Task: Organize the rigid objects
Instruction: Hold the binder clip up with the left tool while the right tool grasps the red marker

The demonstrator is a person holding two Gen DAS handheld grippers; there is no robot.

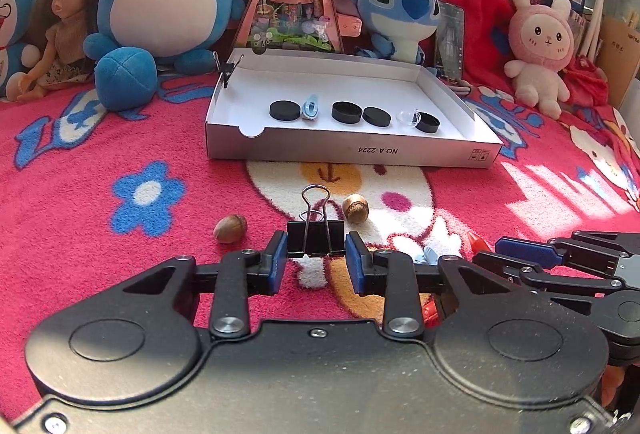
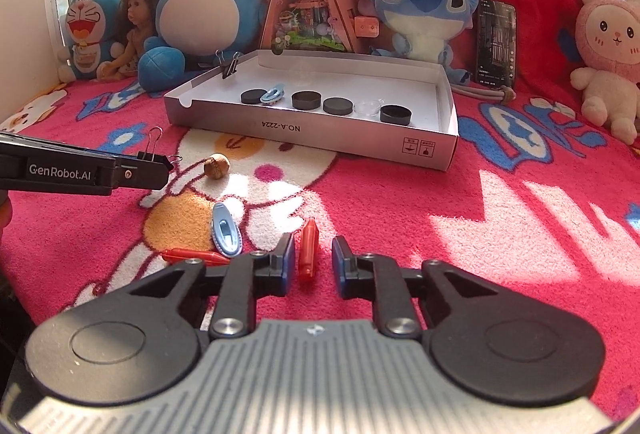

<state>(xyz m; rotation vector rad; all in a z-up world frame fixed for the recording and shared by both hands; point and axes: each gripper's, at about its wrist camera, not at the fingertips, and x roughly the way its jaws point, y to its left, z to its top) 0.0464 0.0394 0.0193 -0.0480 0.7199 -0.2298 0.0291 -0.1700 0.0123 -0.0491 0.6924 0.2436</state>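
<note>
The blanket (image 2: pixel 400 218) is hot pink, patterned with blue flowers and white cartoon figures with orange patches. On it sits a white box (image 2: pixel 450 149), its front wall grey-white with dark print. Inside the box lie black discs (image 2: pixel 307 100), a pale blue clip (image 2: pixel 273 94) and a clear cap (image 2: pixel 367 108). In front of the box lie a black binder clip (image 1: pixel 316 238) with silver wire handles, brown acorns (image 1: pixel 230 228), a translucent red, possibly plastic, piece (image 2: pixel 308 250) and a light blue oval (image 2: pixel 227 229). Both grippers' fingers (image 2: pixel 286 266) carry blue pads.
</note>
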